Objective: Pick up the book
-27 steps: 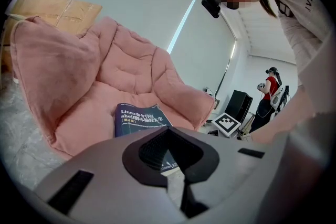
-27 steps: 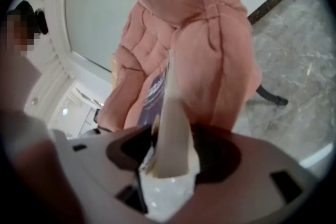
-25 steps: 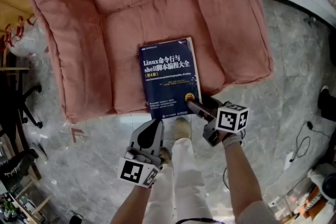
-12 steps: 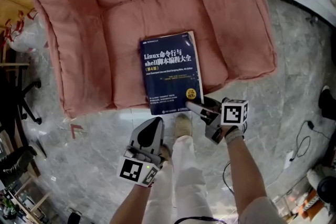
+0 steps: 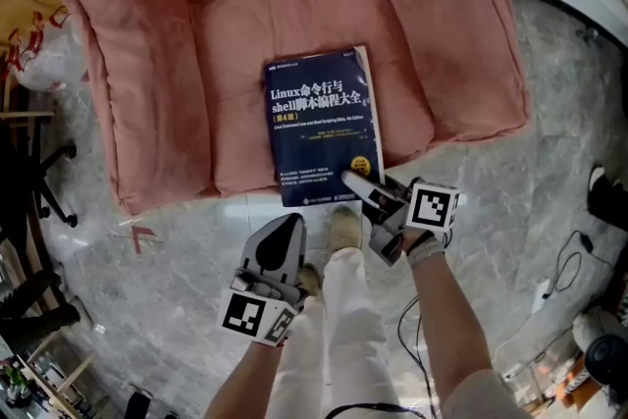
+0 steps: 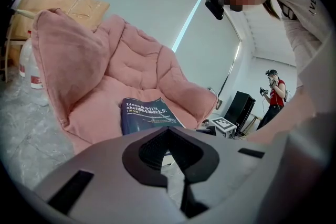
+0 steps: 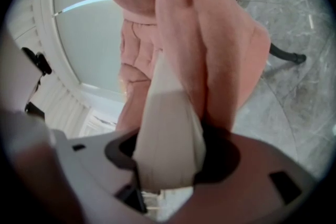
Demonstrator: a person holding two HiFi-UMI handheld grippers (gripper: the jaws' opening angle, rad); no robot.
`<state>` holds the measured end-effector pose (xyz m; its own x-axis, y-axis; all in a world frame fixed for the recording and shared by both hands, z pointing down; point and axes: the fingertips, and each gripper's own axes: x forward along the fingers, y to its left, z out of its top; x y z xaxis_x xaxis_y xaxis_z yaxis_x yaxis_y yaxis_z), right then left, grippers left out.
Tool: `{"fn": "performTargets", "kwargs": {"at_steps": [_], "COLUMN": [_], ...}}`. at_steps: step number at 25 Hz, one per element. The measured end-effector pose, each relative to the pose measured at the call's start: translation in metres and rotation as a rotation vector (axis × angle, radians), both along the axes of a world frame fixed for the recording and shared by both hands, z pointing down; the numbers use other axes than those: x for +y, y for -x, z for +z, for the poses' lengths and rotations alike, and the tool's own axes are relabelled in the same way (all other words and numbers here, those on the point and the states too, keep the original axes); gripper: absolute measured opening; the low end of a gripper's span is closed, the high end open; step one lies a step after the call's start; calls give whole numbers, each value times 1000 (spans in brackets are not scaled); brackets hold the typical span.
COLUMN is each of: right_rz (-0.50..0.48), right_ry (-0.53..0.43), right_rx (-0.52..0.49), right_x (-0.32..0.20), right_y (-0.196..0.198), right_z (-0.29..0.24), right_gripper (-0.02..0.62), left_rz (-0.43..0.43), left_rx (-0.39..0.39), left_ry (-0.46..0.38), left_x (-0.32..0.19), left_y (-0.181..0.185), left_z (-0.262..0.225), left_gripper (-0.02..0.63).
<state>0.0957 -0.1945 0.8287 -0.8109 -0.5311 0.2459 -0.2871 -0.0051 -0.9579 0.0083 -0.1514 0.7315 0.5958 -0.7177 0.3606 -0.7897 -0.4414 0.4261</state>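
**Q:** How are your two hands posed?

**A:** Left gripper (image 5: 290,223): it hovers over the grey marbled floor (image 5: 177,270) and points slightly downward toward the seat front. Its jaws are together, with nothing between them. Right gripper (image 5: 355,182): my forearm reaches in from the lower right, marker cube (image 5: 432,206) uppermost. The nose is on the near right corner of the book (image 5: 322,128).

**Q:** And the right fingers?

**A:** They stand wide, astride that corner. The cream page block (image 7: 168,128) fills most of the gap. A dark slit remains along one side, so the pads are not pinching it.

**Q:** Materials and shapes?

**A:** Book: a thick paperback with a glossy dark-blue cover and white lettering. It lies flat at the front edge of the seat. Seat: a pink cushioned chair (image 5: 245,34), soft, quilted and tufted, with bulging side rolls.

**Q:** What differs from a second ago?

**A:** The right gripper has slid further onto the corner and rolled somewhat. The left gripper has kept its place, and the book lies where it did.
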Motion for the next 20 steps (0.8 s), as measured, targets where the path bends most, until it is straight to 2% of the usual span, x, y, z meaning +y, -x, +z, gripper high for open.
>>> {"fn": "performTargets", "kwargs": {"at_steps": [2, 5, 11, 20], "right_rz": [-16, -18, -4, 44], "right_ry": [9, 15, 16, 7], "right_rx": [17, 11, 21, -41], "right_x": [2, 2, 3, 6], "right_y": [0, 0, 4, 9], "right_z": [2, -1, -11, -32], "right_gripper": [236, 213, 195, 184], "left_rz": [-7, -11, -23, -33], "left_rx": [3, 4, 6, 17], "left_ry": [0, 2, -5, -35], "left_x": [-1, -2, -5, -12], "left_y": [1, 3, 5, 10], "left_z": [0, -1, -4, -20], "left_gripper": [17, 17, 17, 17]}}
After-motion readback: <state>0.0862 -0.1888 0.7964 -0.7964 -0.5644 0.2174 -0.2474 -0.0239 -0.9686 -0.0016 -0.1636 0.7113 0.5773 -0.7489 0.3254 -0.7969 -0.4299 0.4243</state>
